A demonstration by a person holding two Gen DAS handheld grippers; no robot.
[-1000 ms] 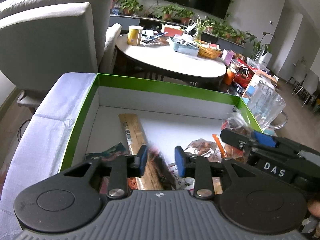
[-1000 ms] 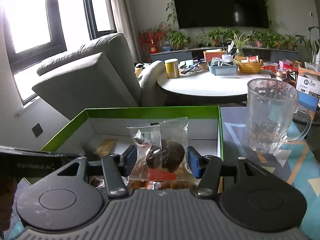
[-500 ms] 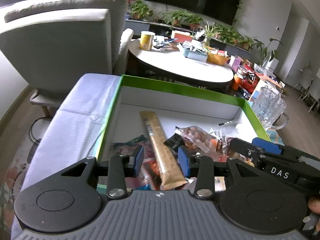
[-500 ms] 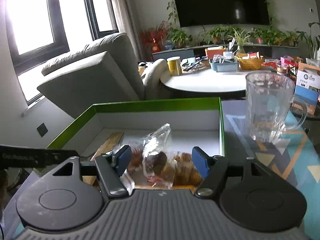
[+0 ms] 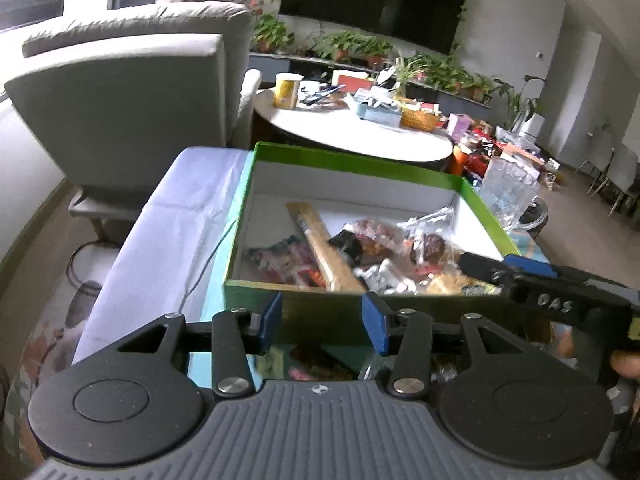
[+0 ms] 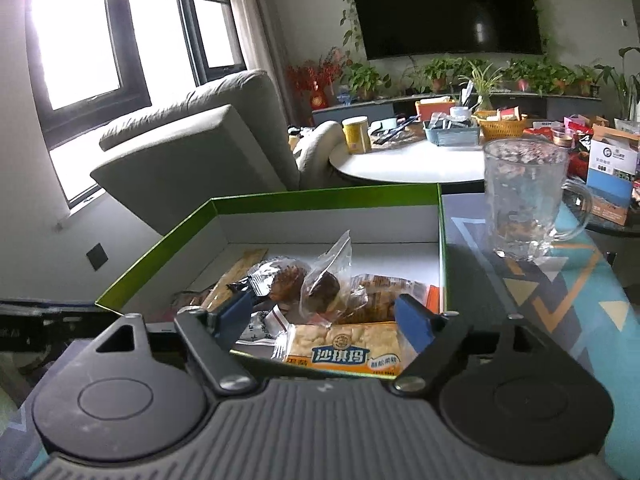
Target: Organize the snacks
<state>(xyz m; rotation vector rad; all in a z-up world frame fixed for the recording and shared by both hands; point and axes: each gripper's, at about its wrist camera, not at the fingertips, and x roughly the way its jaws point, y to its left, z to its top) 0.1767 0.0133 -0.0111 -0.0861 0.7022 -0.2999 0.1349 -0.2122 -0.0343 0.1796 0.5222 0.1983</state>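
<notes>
A green box (image 5: 352, 160) with white walls holds several snack packets, among them a long tan bar (image 5: 324, 248) and a clear-wrapped dark pastry (image 6: 324, 284). An orange packet (image 6: 348, 348) lies against the box's near wall (image 6: 256, 360). My left gripper (image 5: 322, 322) hovers just outside that near wall; its jaws are opening and nothing is between them. My right gripper (image 6: 324, 316) stands open over the box's near right part, with its pads clear of the packets below. In the left wrist view the right gripper (image 5: 520, 276) reaches in from the right.
A glass mug (image 6: 524, 200) stands right of the box on the patterned cloth (image 6: 560, 300). More packets (image 5: 312, 364) lie on the table under my left gripper. A grey armchair (image 5: 120, 100) and a cluttered round table (image 5: 360, 136) stand behind.
The left gripper pulled back out of the box, leaving the tan bar inside, and its jaws widened. The clear-wrapped pastry dropped from the right gripper's jaws into the box.
</notes>
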